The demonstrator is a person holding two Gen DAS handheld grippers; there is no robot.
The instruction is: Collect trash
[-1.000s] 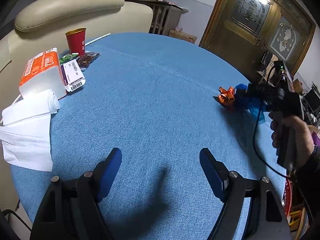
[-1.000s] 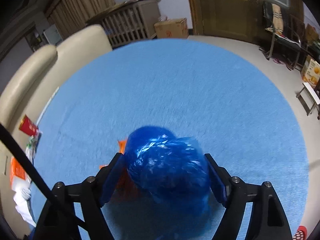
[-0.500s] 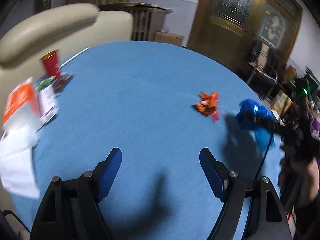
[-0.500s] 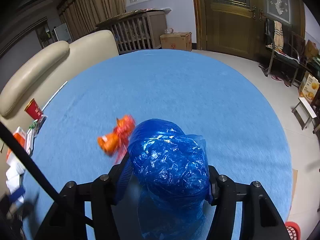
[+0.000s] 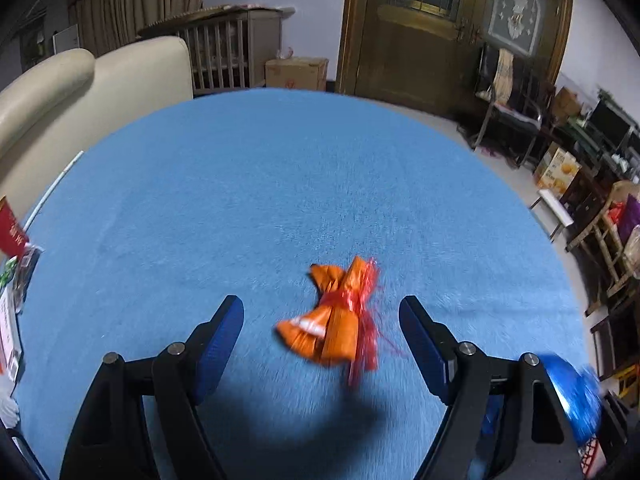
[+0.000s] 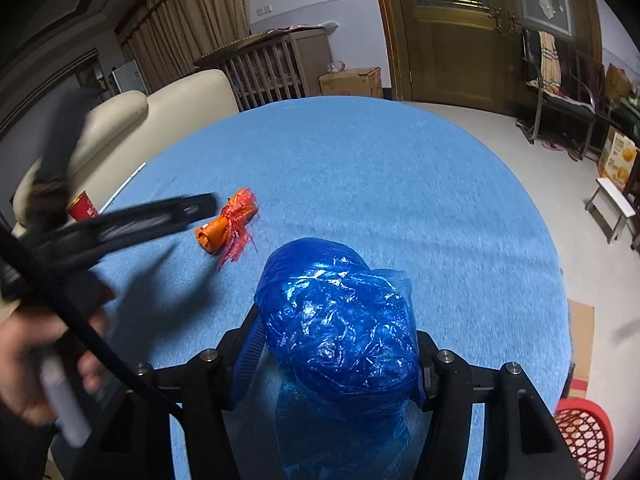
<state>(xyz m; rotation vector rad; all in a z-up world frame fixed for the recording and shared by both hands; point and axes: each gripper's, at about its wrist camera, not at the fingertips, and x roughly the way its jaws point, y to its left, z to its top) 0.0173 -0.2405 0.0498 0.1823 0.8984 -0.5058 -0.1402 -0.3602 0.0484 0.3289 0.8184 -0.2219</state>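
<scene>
A crumpled orange wrapper with red strands (image 5: 334,316) lies on the blue round table (image 5: 260,184). My left gripper (image 5: 322,330) is open and hovers with the wrapper between its fingers, not touching it. In the right wrist view the wrapper (image 6: 228,226) lies left of centre, with the left gripper (image 6: 160,216) reaching in beside it. My right gripper (image 6: 338,356) is shut on a crumpled blue plastic bag (image 6: 340,324), held above the table near its front edge. The bag also shows at the lower right of the left wrist view (image 5: 576,400).
A red mesh basket (image 6: 584,432) stands on the floor by the table's right edge. A red paper cup (image 6: 83,207) and packets (image 5: 12,280) sit at the table's left side. A cream sofa (image 5: 60,92) is behind the table; chairs and boxes stand to the right.
My left gripper has swung right and forward until the orange wrapper lies between its open fingers. My right gripper has closed on the blue bag and lifted it back from the wrapper.
</scene>
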